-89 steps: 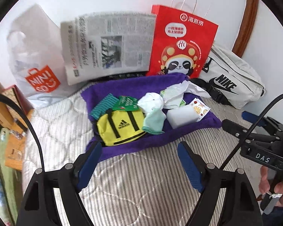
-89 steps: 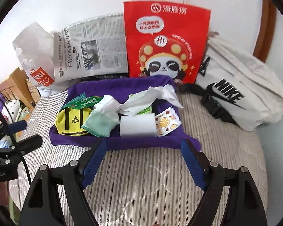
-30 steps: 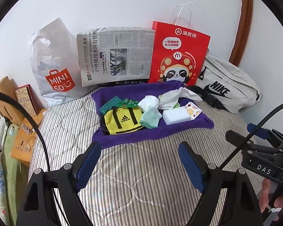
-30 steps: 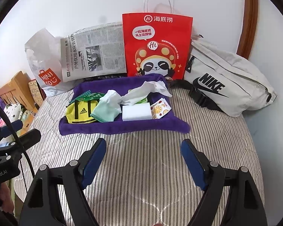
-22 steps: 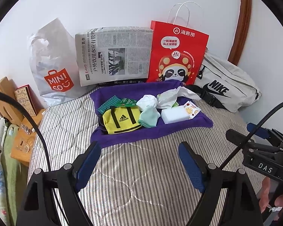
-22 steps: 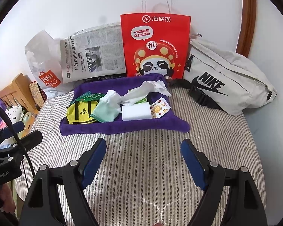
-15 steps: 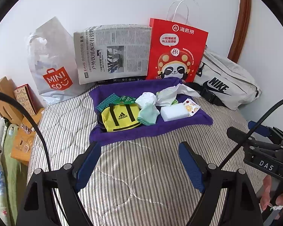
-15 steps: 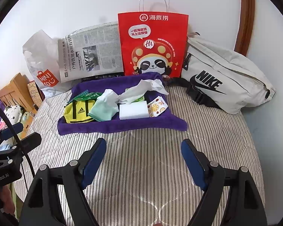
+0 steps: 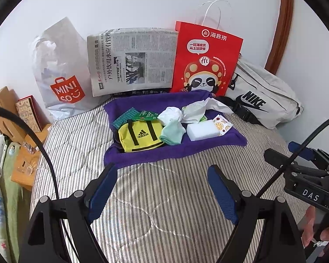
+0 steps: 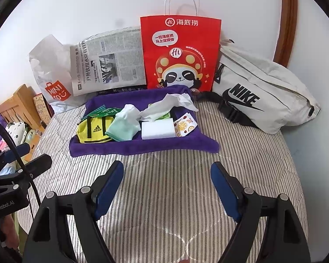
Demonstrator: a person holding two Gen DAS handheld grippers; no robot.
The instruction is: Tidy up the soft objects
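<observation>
A purple towel (image 9: 142, 153) (image 10: 142, 146) lies on the striped mattress and carries a yellow Adidas pouch (image 9: 140, 134) (image 10: 94, 129), a mint and white sock (image 9: 172, 129) (image 10: 124, 123), a white sponge block (image 9: 202, 129) (image 10: 158, 128), a crumpled tissue (image 9: 199, 108) (image 10: 166, 104), a fruit-print sachet (image 9: 222, 125) (image 10: 184, 126) and green packets (image 9: 129, 116) (image 10: 102, 110). My left gripper (image 9: 162, 175) and my right gripper (image 10: 166, 173) both hover open and empty over bare mattress, short of the towel's near edge.
Against the wall stand a Miniso plastic bag (image 9: 61, 74), a folded newspaper (image 9: 131, 59), a red panda paper bag (image 10: 179, 52) and a grey Nike waist bag (image 10: 258, 89). Wooden furniture (image 9: 13, 135) sits left of the bed. A hand (image 9: 318, 232) holds the right gripper's handle.
Since three seconds ago both grippers have drawn back from the towel, which now looks smaller and farther. Over the last second the views barely shift.
</observation>
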